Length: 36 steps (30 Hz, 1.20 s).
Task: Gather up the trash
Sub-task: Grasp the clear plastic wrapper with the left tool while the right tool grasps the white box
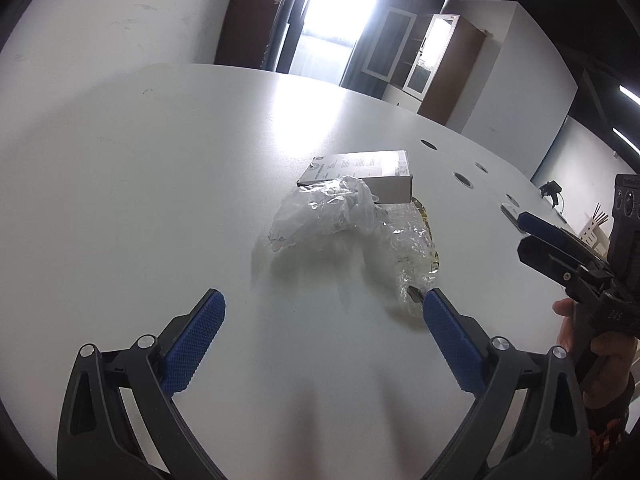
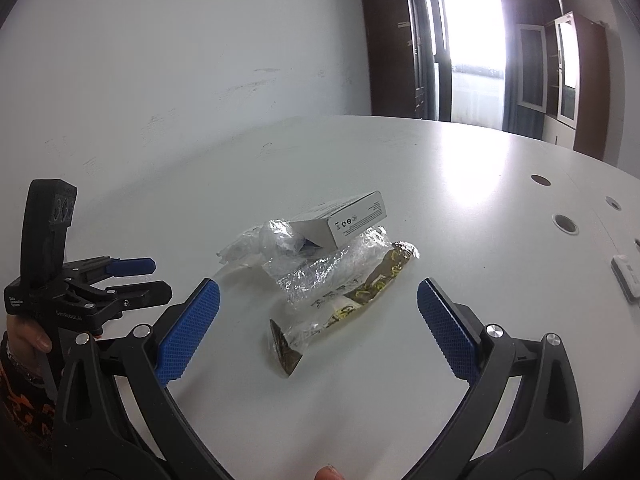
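Note:
A small heap of trash lies mid-table: a crumpled clear plastic bag [image 1: 320, 216] [image 2: 256, 244], a grey-white cardboard box [image 1: 360, 172] [image 2: 348, 220] resting on it, and a clear wrapper with gold-brown print [image 1: 412, 248] [image 2: 360, 296]. My left gripper [image 1: 323, 300] [image 2: 160, 278] is open and empty, short of the heap; its right fingertip [image 1: 434, 300] lines up with the wrapper's near end. My right gripper [image 2: 318, 292] [image 1: 524, 232] is also open and empty, with the wrapper's near end lying ahead between its blue pads [image 2: 188, 332].
The white table [image 1: 160, 200] has round cable holes [image 1: 462, 179] [image 2: 565, 223] on its right side and a small white device [image 2: 628, 276] near the right edge. A white wall, dark cabinets and a bright doorway [image 2: 472, 40] stand beyond. A person's hand [image 2: 28, 336] holds the left gripper.

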{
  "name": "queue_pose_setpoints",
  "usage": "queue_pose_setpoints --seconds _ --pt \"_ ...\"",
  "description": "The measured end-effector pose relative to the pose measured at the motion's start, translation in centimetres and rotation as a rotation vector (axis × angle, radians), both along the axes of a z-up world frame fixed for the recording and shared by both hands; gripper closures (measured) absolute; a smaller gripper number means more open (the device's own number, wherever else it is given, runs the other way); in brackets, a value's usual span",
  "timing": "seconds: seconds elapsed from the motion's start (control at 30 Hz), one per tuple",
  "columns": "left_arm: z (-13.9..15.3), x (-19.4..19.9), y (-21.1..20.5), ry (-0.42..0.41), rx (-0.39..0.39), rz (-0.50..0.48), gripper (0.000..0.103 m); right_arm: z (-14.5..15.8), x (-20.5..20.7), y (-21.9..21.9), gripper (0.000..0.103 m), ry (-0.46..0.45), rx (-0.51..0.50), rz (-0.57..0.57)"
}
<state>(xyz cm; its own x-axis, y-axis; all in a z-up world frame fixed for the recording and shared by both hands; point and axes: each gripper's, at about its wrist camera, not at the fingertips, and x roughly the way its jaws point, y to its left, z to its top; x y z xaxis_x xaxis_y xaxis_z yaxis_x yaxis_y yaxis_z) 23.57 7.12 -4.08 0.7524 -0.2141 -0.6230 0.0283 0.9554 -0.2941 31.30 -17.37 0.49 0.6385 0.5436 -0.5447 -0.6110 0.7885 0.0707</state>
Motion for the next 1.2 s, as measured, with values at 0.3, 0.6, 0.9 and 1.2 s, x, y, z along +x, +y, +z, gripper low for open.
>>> queue_pose_setpoints --seconds 0.3,0.6,0.9,1.2 --pt "0.3 4.2 0.3 0.038 0.002 -0.015 0.006 -0.5 6.5 2.7 0.008 0.024 -0.072 0.074" --pt "-0.3 7.5 1.2 0.092 -0.038 -0.022 0.006 -0.9 11.7 5.3 0.008 0.050 -0.143 0.162" --pt "-1.0 9.9 -0.7 0.142 0.000 -0.095 0.010 -2.7 14.6 5.9 0.008 0.123 -0.167 0.200" --pt "-1.7 11.4 -1.0 0.167 0.059 -0.080 0.044 -2.7 15.5 8.1 0.022 0.123 -0.201 0.226"
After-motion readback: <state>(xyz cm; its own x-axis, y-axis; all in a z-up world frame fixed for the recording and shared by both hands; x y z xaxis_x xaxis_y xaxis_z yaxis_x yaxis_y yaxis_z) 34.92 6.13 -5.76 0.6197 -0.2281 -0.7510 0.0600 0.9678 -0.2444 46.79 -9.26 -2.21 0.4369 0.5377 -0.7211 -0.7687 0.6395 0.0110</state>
